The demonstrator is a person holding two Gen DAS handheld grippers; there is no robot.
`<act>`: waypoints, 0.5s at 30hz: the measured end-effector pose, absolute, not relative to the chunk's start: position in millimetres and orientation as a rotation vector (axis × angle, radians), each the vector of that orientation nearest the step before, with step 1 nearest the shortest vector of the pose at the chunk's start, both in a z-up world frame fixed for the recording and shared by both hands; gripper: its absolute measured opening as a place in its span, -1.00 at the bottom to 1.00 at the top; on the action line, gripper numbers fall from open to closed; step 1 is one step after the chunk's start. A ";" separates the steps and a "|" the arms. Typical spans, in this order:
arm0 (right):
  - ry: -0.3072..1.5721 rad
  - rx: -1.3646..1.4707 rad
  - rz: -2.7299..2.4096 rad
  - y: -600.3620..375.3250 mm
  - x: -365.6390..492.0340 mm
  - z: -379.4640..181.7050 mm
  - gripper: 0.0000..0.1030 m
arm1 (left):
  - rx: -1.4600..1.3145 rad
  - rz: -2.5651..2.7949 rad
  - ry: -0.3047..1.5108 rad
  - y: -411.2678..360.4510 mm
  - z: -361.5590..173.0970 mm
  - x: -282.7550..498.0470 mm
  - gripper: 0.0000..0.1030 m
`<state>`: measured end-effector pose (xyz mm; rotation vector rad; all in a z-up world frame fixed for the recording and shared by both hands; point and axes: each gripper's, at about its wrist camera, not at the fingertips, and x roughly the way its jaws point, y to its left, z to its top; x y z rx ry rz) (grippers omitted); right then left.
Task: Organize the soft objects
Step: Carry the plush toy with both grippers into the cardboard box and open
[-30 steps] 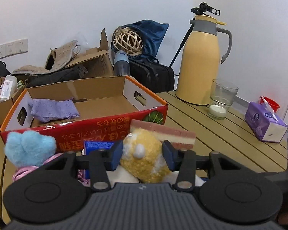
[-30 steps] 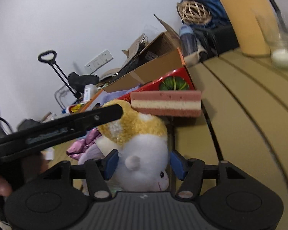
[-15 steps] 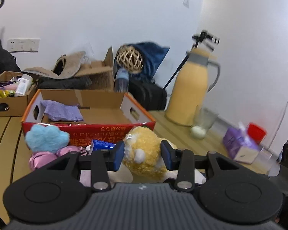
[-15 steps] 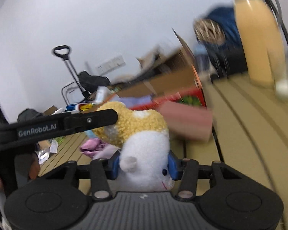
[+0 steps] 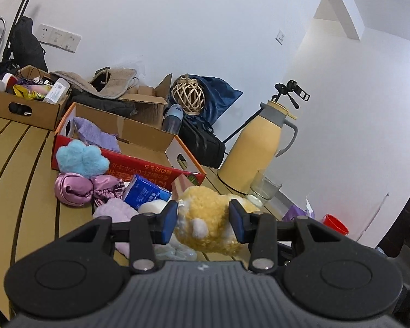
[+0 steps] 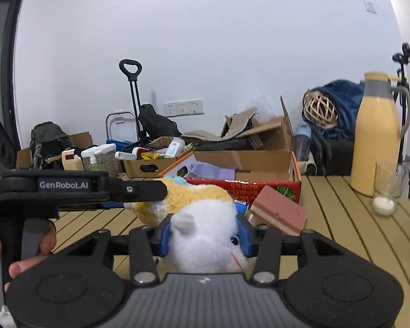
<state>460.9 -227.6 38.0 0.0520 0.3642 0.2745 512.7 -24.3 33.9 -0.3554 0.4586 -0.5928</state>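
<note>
Right now both hand-held grippers grip one plush: the left hand-held gripper is clenched on its yellow back, and the right hand-held gripper is clenched on the white face end, pads pressed into the fur. The plush hangs between the two, off the surface.

Judgement: step = carry the plush to the red box, which sits ahead of the right hand-held gripper w/ a purple cloth already inside.

How to do it well:
- Move both hands as a pair, same pace & same height, so the plush isn't stretched or twisted.
- Keep the squeeze as is; fur compresses, so a looser grip could let it slip.
- Clear the box's front wall before going in; the pink sponge, just ahead-right of the right hand-held gripper, and the blue pack, ahead-left of the left one, lie low in the path, so stay above them.
- Aim for the bare floor beside the cloth, not on top of it.
- Lower in, then let go w/ one hand-held gripper first and the other after, so it settles rather than drops.
- Keep away from the glass and the flask, well off to the right.
</note>
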 end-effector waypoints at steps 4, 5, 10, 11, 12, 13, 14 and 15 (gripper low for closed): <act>0.347 0.028 0.254 -227.1 474.9 43.5 -0.12 | -0.344 -0.598 0.446 -30.5 41.7 534.0 -0.21; 0.341 0.021 0.249 -227.9 479.8 45.1 -0.12 | -0.340 -0.602 0.444 -32.3 43.5 542.9 -0.21; 0.346 -0.011 0.237 -236.5 540.6 52.4 -0.12 | -0.355 -0.626 0.509 -42.3 47.8 624.5 -0.20; 0.355 -0.012 0.235 -239.5 558.4 52.0 -0.12 | -0.355 -0.626 0.527 -45.4 48.9 642.3 -0.20; 0.364 -0.016 0.232 -242.6 576.8 51.7 -0.12 | -0.346 -0.627 0.543 -50.4 51.5 664.8 -0.20; 0.374 -0.017 0.228 -246.0 597.5 51.6 -0.12 | -0.325 -0.626 0.548 -56.2 52.9 682.5 -0.20; 0.382 -0.017 0.224 -249.4 616.7 51.7 -0.12 | -0.294 -0.621 0.552 -64.1 54.6 707.4 -0.20; 0.392 -0.019 0.218 -253.3 638.8 51.5 -0.12 | -0.283 -0.608 0.564 -70.8 54.4 728.9 -0.20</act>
